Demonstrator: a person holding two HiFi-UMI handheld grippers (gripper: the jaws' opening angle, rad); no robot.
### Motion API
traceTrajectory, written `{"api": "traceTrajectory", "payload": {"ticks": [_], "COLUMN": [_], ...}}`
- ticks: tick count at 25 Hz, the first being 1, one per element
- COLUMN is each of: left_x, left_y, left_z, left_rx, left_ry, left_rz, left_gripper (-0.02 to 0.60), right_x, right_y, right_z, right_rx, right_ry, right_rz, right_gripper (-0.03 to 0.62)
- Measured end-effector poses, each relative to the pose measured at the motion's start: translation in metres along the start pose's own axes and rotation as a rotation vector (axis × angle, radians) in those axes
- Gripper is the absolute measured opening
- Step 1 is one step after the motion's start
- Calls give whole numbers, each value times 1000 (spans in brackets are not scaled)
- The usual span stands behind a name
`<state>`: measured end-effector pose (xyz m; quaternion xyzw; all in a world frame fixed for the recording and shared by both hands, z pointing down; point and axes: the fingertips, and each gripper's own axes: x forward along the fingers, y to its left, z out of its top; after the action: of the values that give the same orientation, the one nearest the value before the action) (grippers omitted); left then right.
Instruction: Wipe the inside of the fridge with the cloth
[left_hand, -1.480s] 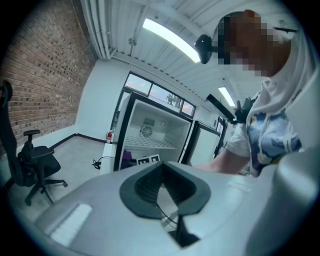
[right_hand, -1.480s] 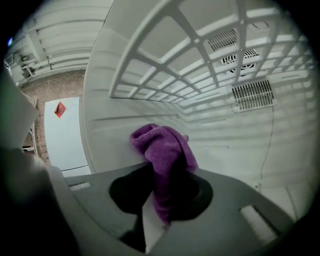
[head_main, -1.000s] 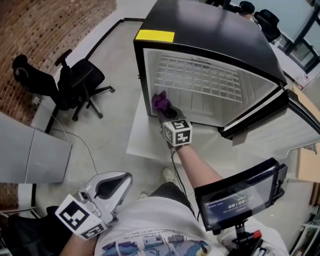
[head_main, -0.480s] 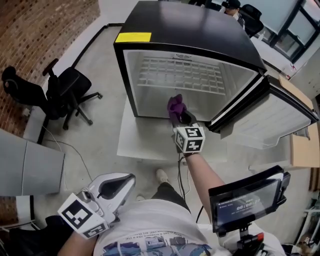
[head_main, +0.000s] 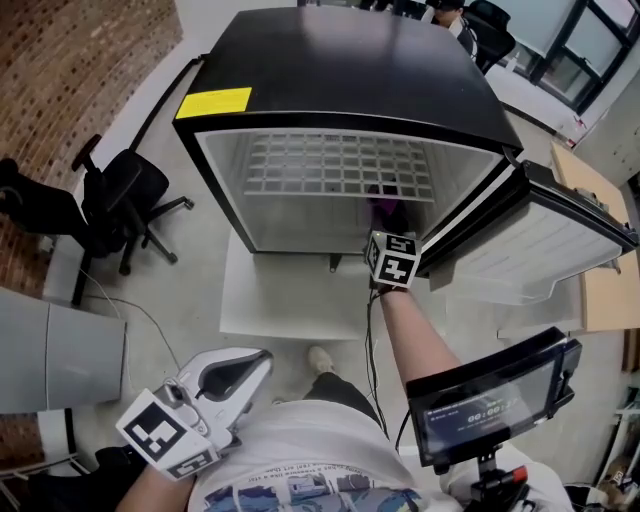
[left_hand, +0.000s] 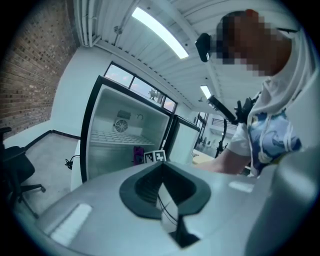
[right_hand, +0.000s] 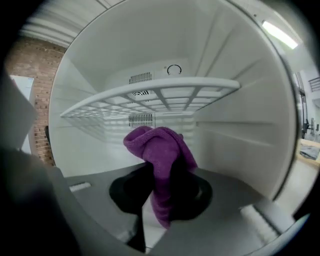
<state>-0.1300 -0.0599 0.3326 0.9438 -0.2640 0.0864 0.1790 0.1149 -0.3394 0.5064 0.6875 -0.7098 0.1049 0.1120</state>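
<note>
Right hand-held gripper (right_hand: 159, 197): jaws clamped on the purple cloth (right_hand: 160, 147), reaching inside the fridge (head_main: 340, 70) below the wire shelf (right_hand: 150, 97).
Left hand-held gripper (left_hand: 162, 175): jaws together, nothing held, low outside the fridge.
Cloth: bunched above the jaws.

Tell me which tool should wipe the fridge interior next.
Right. The right tool grips the purple cloth inside the fridge; the left tool is shut, empty and outside, well back from it.
</note>
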Motion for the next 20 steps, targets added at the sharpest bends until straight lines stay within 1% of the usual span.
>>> {"api": "traceTrajectory", "payload": {"ticks": [6,10,12,15,20], "left_x": [11,14,15,16,18], "left_y": [18,30,35,43,49], "left_z": [6,9,10,11,9], "left_rx": [-6,-17,-27,-40,-42], "left_ry": [11,12,10,6,12], "left_rz": [56,83,97,120,139], "left_gripper": [6,6,6,6,6], "right_x": [44,68,75,83,96], "right_y": [-12,-18,-19,-8,27], "right_z": [-1,-9,-16,-25,-30], "right_rx": [-30,-49,-47,-36,-51], "right_ry": [37,77,114,159,169], "right_rz": [-72,-89,-91,-63,25], "right_gripper": [80,80,80,80,80]}}
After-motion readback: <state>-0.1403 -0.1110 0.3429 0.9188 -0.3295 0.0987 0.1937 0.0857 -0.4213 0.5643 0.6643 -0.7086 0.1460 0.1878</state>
